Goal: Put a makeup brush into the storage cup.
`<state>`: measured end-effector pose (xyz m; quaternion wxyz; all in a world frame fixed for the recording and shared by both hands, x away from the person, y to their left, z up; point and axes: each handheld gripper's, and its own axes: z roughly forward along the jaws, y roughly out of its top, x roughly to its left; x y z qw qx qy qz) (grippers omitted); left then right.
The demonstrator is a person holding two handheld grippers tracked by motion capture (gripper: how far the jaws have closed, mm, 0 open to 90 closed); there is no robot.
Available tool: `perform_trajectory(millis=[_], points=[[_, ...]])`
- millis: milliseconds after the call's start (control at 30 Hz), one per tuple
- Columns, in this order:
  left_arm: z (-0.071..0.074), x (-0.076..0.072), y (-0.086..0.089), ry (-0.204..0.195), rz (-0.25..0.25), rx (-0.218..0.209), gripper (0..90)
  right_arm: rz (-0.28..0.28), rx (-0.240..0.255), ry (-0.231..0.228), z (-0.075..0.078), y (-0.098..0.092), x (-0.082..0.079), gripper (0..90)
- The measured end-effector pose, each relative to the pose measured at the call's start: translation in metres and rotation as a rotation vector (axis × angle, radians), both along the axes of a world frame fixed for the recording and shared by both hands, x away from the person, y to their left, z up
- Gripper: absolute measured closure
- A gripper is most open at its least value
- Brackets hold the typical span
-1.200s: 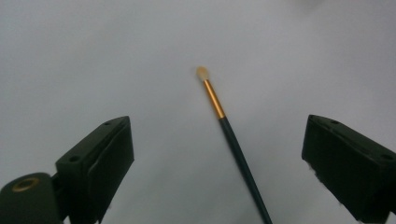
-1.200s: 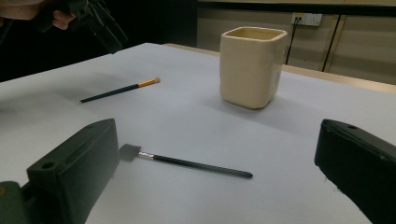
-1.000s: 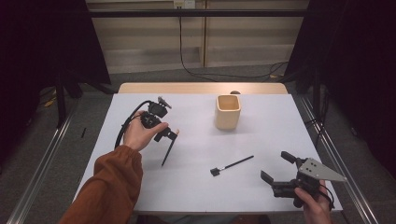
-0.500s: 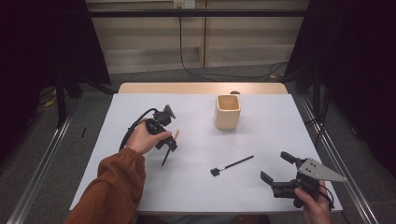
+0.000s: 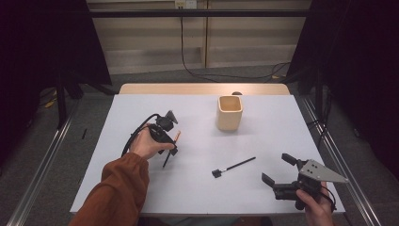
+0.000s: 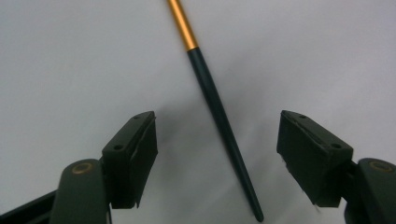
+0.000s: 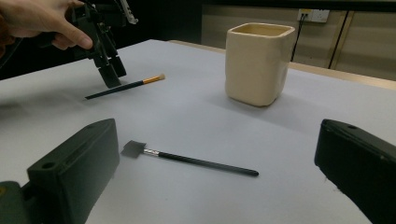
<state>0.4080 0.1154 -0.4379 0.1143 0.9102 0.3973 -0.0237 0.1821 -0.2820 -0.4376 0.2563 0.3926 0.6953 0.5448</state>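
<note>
High view, left gripper (image 5: 170, 143) tipped down over gold-banded brush (image 5: 168, 157) at white table's (image 5: 141, 197) left middle, jaws just narrowing, straddling the handle untouched, open tabletop around, right gripper (image 5: 277, 170) agape near the front-right edge, holding nothing.

The gold-banded brush (image 6: 219, 121) runs off the top edge in the left gripper view, its bristles cut off; the left claw (image 5: 170, 149) hides part of its handle from above.

no readable text, labels or signs

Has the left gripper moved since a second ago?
Yes. The left gripper has come down over the gold-banded brush, against the fixed cup; jaws just closing, not yet touching.
</note>
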Motion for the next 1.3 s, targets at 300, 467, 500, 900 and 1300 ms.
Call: perform_trajectory(millis=[300,467,500,900,1300], points=[[-0.007,-0.002,-0.005,0.015,0.037,-0.010,52.6,0.005,-0.006,0.001,0.000,0.000,0.000,0.0],[-0.008,-0.004,-0.008,-0.035,0.047,0.050,68.1,0.001,-0.003,0.008,-0.001,0.000,0.001,0.0],[-0.009,-0.004,-0.008,-0.033,0.056,0.049,69.0,0.001,-0.006,0.007,-0.001,0.001,0.000,0.0],[-0.009,0.001,-0.004,-0.018,0.071,0.063,83.7,-0.006,-0.008,0.012,-0.001,0.001,0.001,0.0],[-0.008,0.000,0.001,-0.035,0.038,0.026,83.9,0.001,-0.013,0.017,-0.002,0.001,0.001,0.0]])
